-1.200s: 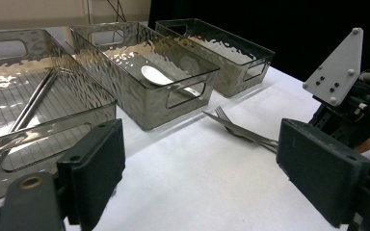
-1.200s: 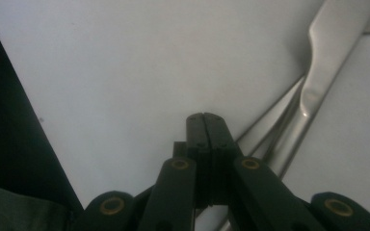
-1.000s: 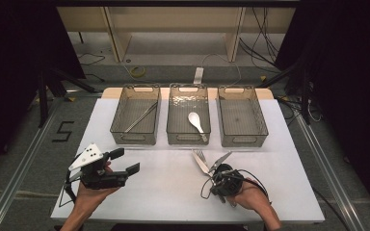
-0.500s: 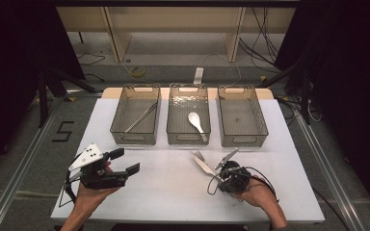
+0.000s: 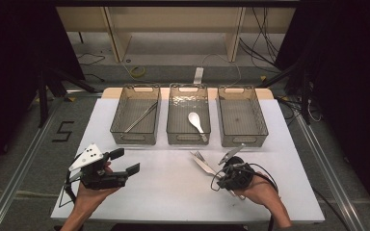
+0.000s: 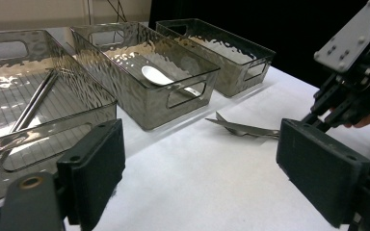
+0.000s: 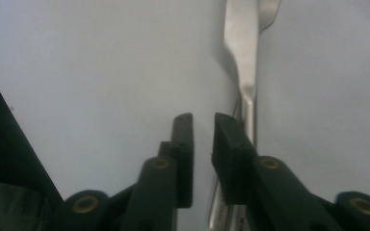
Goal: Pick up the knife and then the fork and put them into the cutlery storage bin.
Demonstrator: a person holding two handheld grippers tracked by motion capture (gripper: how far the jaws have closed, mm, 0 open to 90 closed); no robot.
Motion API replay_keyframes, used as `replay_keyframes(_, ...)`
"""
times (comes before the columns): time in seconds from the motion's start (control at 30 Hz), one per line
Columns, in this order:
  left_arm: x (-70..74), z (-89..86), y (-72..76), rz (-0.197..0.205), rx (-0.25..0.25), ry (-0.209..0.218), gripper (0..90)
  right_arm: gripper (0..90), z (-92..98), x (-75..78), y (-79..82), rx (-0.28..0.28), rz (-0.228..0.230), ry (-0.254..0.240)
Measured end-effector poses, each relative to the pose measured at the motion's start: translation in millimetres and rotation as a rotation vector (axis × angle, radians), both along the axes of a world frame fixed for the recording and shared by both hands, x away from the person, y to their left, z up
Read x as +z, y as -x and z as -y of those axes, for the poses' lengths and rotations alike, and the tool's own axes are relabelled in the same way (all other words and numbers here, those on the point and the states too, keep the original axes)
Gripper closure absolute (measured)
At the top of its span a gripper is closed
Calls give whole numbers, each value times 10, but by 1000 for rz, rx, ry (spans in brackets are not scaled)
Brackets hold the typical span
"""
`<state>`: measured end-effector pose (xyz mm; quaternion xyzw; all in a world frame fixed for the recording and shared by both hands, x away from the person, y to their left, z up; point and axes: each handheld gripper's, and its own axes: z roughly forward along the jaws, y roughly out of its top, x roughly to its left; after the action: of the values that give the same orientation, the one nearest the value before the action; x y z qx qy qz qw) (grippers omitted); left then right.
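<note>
So the right claw was parked low over the worktop with its jaws only a narrow gap apart, having just been opened a bit, and nothing was pinched between them. The fork was left lying flat just beside the claw's right-hand jaw, stretching away ahead of it, tines at the far end; in the high view it sat just in front of the right claw, short of the bins. Best guess: it was laid there for sorting, since the empty right bin was straight ahead of that claw, while the spoon and chopsticks were already filed in the bins further to its left. The left claw was held wide open and empty, well off to the side, probably just kept out of the way.
</note>
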<state>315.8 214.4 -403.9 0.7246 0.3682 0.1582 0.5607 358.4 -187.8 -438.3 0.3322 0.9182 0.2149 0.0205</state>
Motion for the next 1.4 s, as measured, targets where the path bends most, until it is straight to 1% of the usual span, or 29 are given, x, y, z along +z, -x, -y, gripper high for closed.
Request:
replay_keyframes(0.03, 0, 0, 1, 0, 0, 0, 170, 668, 6, 20, -5, -18, 12, 1)
replay_keyframes(0.1, 1, -1, 3, 1, 1, 1, 170, 622, 20, 26, -28, -43, 24, 4)
replay_keyframes(0.17, 2, -5, 3, 2, 2, 1, 170, 522, 36, 11, -52, -65, 24, 8)
replay_keyframes(0.2, 2, -6, 2, 2, 2, 1, 170, 494, 34, -2, -60, -79, 26, 15)
replay_keyframes(0.27, 2, -5, 2, 2, 2, 1, 170, 433, 28, -18, -75, -87, 33, 22)
replay_keyframes(0.37, 4, -5, 4, 5, 2, 1, 170, 395, 19, -24, -98, -95, 44, 21)
replay_keyframes(0.4, 4, -7, 4, 5, 2, 3, 170, 387, 18, -23, -107, -99, 40, 16)
replay_keyframes(0.43, 4, -8, 4, 6, 2, 3, 170, 383, 16, -24, -117, -110, 40, 13)
replay_keyframes(0.47, 4, -7, 4, 6, 4, 6, 170, 378, 18, -23, -123, -109, 36, 11)
replay_keyframes(0.5, 4, -8, 5, 6, 4, 8, 170, 371, 22, -28, -136, -111, 41, 10)
replay_keyframes(0.53, 4, -8, 4, 6, 3, 8, 170, 368, 22, -29, -141, -117, 32, 10)
replay_keyframes(0.57, 4, -6, 4, 5, 3, 9, 170, 366, 23, -34, -148, -119, 37, 11)
replay_keyframes(0.67, 2, -1, 5, 8, -2, 3, 169, 365, 18, -44, -164, -118, 27, 14)
replay_keyframes(0.7, 3, -1, 6, 9, -3, 3, 170, 365, 13, -52, -169, -120, 31, 14)
replay_keyframes(0.73, 3, -2, 6, 10, -3, 3, 170, 365, 13, -56, -178, -112, 25, 11)
replay_keyframes(0.83, 4, -8, 6, 8, -3, 4, 170, 366, 5, -67, -196, -117, 12, 14)
replay_keyframes(1.1, 4, -6, 6, 11, -1, 5, 169, 375, -4, -93, -234, -109, 4, 15)
replay_keyframes(1.27, 3, -8, 4, 9, -2, 4, 170, 416, -16, -102, -246, -104, -7, 12)
replay_keyframes(1.4, 3, -4, 5, 10, -1, 6, 170, 470, -44, -130, -257, -94, -10, 29)
